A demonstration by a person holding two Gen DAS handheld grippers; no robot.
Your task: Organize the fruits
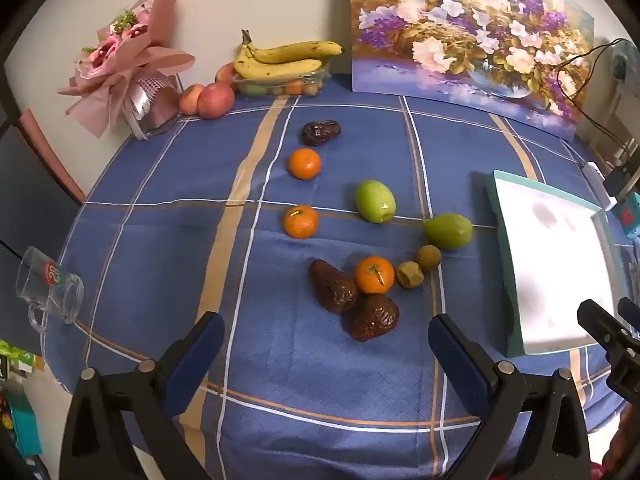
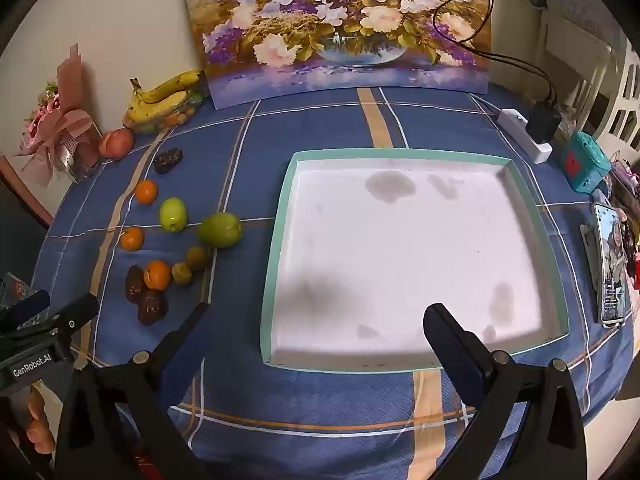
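Observation:
Loose fruits lie on the blue checked tablecloth: three oranges, the nearest (image 1: 374,275) (image 2: 157,275), two green fruits (image 1: 375,201) (image 1: 448,231), three dark dates, the nearest (image 1: 375,317), and two small brown-green fruits (image 1: 409,275). A white tray with a teal rim (image 2: 280,224) (image 1: 500,240) lies empty to the right of them. My left gripper (image 1: 326,330) is open and empty, just short of the nearest dates. My right gripper (image 2: 316,320) is open and empty over the tray's near edge.
Bananas on a clear fruit box (image 1: 280,60), peaches (image 1: 215,100) and a pink bouquet (image 1: 128,60) stand at the back left. A flower painting (image 2: 340,24) leans on the wall. A glass mug (image 1: 48,288) lies at the left edge. A phone (image 2: 610,264) and power strip (image 2: 524,136) sit right.

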